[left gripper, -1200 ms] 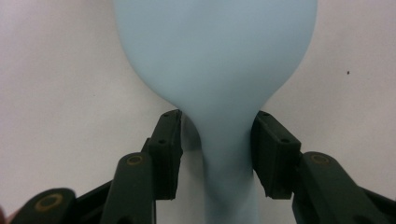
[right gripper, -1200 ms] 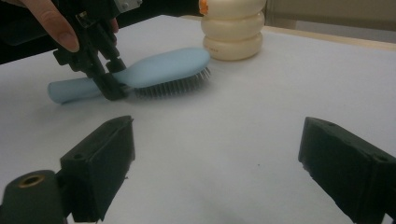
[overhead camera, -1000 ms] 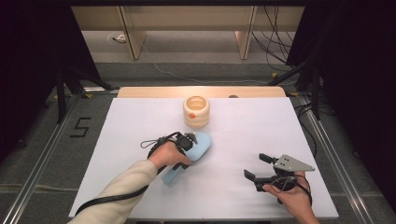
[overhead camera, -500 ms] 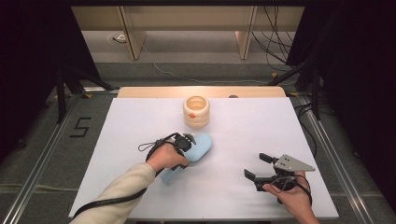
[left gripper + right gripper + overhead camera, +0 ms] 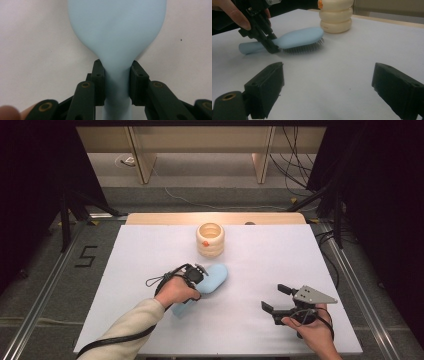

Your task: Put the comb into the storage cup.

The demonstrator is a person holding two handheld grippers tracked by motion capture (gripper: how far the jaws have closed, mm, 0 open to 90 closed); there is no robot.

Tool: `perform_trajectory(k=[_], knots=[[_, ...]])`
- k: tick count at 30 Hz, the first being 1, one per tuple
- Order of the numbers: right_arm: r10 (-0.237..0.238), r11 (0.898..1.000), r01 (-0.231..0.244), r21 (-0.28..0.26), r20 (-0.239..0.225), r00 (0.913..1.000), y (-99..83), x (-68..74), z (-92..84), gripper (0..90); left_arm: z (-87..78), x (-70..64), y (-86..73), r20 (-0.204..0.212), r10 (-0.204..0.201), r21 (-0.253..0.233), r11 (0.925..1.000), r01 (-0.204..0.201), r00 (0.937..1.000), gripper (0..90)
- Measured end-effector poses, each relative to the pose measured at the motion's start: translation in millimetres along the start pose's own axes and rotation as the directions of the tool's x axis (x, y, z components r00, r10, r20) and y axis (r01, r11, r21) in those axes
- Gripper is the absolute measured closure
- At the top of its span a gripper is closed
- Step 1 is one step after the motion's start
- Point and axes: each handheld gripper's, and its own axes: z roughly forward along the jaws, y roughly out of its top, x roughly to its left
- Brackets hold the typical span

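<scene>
Spreading across most of the high view, the white surface [image 5: 150, 250] carries everything here. Near its far middle stands a cream ribbed holder [image 5: 210, 240] made of stacked rings, upright, with a small orange mark on its side. Just in front of it, apart from it, lies the pale blue hairbrush [image 5: 216, 276], bristles down on the surface (the right gripper view shows the fine pins under the head), its head pointing toward the holder and its handle toward the person.

The left gripper [image 5: 117, 75] has just been closing and now clamps the brush at the narrow neck where the head tapers into the handle; in the left gripper view both black pads press flat against the blue plastic on either side. The person's left hand [image 5: 176, 292], in a cream sleeve, holds that gripper low over the handle.

The right gripper [image 5: 277, 299] rests at the near right of the surface, well apart from the brush, its jaws spread wide with nothing between them, pointing toward the brush and holder.
</scene>
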Motion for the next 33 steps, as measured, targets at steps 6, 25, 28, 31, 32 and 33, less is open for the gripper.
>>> perform_trajectory(k=[6,25,28,31,32,33], knots=[[0.0,1.0,0.0,-0.001,0.0,1.0,0.0,0.1,-0.1,11.8,-0.3,1.0,-0.4,0.012,0.01,-0.005,0.9999,-0.01,0.9999,69.6],[0.0,1.0,0.0,0.001,0.0,1.0,-0.1,0.0,0.0,11.7,-10.4,1.8,-7.7,0.002,0.0,-0.099,0.9951,0.0,1.0,69.6],[0.001,1.0,-0.001,0.002,0.0,1.0,-0.2,0.1,-0.1,11.7,-12.2,0.0,-10.1,-0.009,-0.004,-0.128,0.9918,0.003,1.0,69.6],[-0.002,1.0,0.002,0.003,0.004,1.0,-0.2,-0.2,0.0,11.7,-13.7,-1.7,-10.7,-0.005,0.006,-0.142,0.9898,-0.006,1.0,69.6],[-0.002,1.0,0.002,0.003,0.004,1.0,-0.2,-0.2,0.0,11.7,-13.7,-1.7,-10.7,-0.005,0.006,-0.142,0.9898,-0.006,1.0,69.6],[-0.008,1.0,0.008,0.006,0.003,1.0,-0.2,-0.4,-0.3,11.7,-15.1,-2.8,-10.8,-0.006,0.005,-0.162,0.9868,-0.006,1.0,69.6]])
